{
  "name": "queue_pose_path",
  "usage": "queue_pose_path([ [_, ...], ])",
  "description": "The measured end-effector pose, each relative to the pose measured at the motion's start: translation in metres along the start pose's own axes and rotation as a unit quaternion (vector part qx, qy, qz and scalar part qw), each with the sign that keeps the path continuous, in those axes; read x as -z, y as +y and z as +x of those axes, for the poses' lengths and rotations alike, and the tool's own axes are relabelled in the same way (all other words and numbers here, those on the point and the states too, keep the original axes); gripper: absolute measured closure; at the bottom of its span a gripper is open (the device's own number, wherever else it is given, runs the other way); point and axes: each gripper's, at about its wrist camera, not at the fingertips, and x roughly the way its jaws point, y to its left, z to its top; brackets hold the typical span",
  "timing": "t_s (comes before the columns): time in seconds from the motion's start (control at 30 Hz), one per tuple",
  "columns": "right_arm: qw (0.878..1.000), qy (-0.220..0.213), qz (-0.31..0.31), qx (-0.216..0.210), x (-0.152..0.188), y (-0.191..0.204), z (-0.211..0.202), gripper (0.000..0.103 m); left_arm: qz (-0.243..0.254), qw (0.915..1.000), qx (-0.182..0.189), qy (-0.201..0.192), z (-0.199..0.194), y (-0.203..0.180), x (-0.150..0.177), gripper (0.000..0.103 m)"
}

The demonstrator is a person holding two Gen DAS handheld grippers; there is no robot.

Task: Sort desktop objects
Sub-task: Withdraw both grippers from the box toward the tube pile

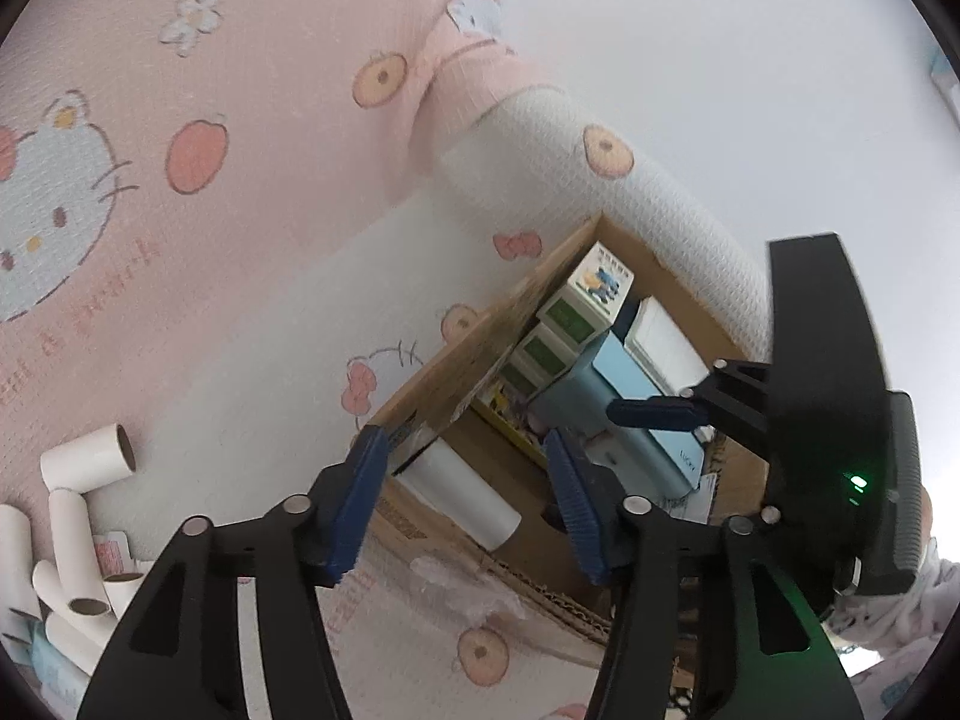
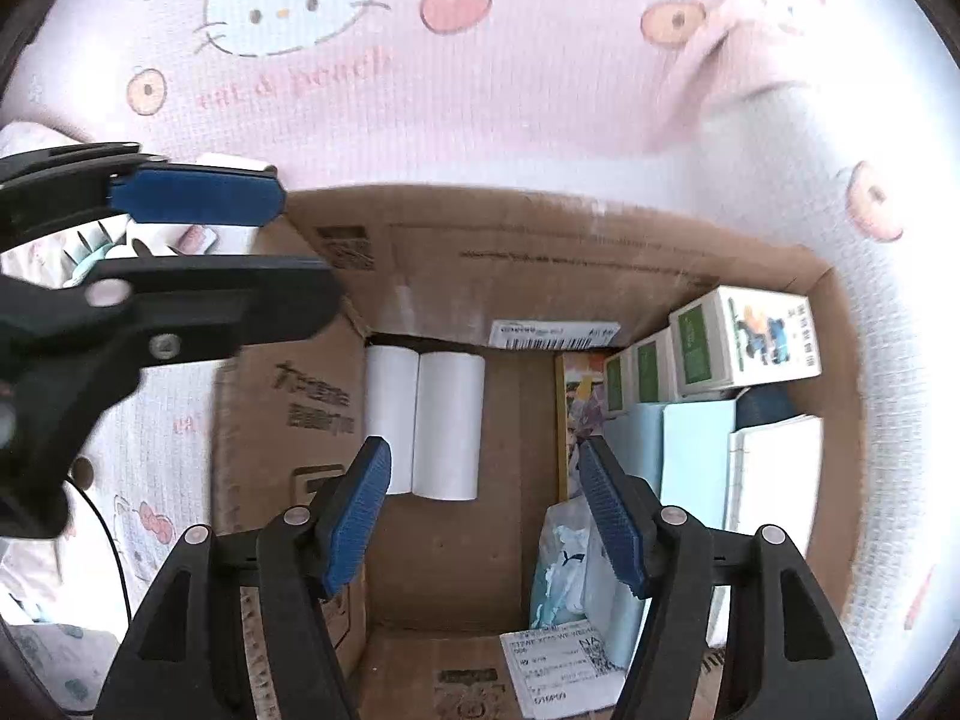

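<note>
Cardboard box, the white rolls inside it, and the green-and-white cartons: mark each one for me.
cardboard box [image 2: 540, 246], right wrist view, inner face of far wall.
white rolls [image 2: 447, 420], right wrist view, side of the right roll.
green-and-white cartons [image 2: 696, 345], right wrist view, green end panel of the largest.

We see both views bright and washed out, lit by soft, even daylight with no hard shadows. In the left wrist view the upper right bleaches to near white, and the pink cartoon-print cloth [image 1: 180, 138] looks hazy and soft. The right wrist view glares white along its right edge, and the far wall of the cardboard box [image 2: 540, 252] is smeared. Both fisheye pictures bend straight lines and end in dark corners. A green lamp [image 1: 858, 483] glows.
</note>
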Motion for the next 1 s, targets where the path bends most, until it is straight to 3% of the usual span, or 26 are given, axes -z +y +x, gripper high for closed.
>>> queue_pose_path([
  [0.13, 0.999, -0.024, -0.015, 0.025, -0.015, 0.035, -0.017, 0.038, -0.036, 0.9991, 0.002, -0.024, -0.018, 0.013, 0.013, 0.042],
  [0.33, 0.996, -0.065, -0.046, 0.046, -0.012, 0.057, -0.033, 0.036, -0.062, 0.9965, -0.023, -0.051, -0.043, 0.035, 0.045, 0.042],
  [0.43, 0.992, -0.082, -0.068, 0.062, -0.008, 0.067, -0.046, 0.034, -0.042, 0.9944, -0.070, -0.067, -0.054, 0.042, 0.069, 0.042],
  [0.5, 0.990, -0.089, -0.081, 0.068, -0.006, 0.074, -0.047, 0.034, 0.005, 0.9822, -0.166, -0.088, -0.059, 0.038, 0.088, 0.042],
  [0.57, 0.987, -0.098, -0.097, 0.084, -0.005, 0.081, -0.049, 0.034, 0.062, 0.9592, -0.260, -0.093, -0.058, 0.029, 0.110, 0.042],
  [0.67, 0.976, -0.126, -0.124, 0.131, -0.006, 0.096, -0.056, 0.034, 0.115, 0.9391, -0.318, -0.061, -0.048, 0.025, 0.137, 0.041],
  [0.8, 0.966, -0.165, -0.137, 0.141, -0.003, 0.109, -0.069, 0.034, 0.082, 0.9491, -0.302, -0.031, -0.045, 0.037, 0.160, 0.041],
  [0.93, 0.969, -0.202, -0.117, 0.077, -0.004, 0.117, -0.081, 0.034, 0.017, 0.9481, -0.316, -0.029, -0.055, 0.054, 0.179, 0.041],
  [1.0, 0.967, -0.230, -0.104, 0.042, -0.001, 0.118, -0.087, 0.033, -0.025, 0.9533, -0.300, -0.029, -0.059, 0.065, 0.188, 0.041],
])
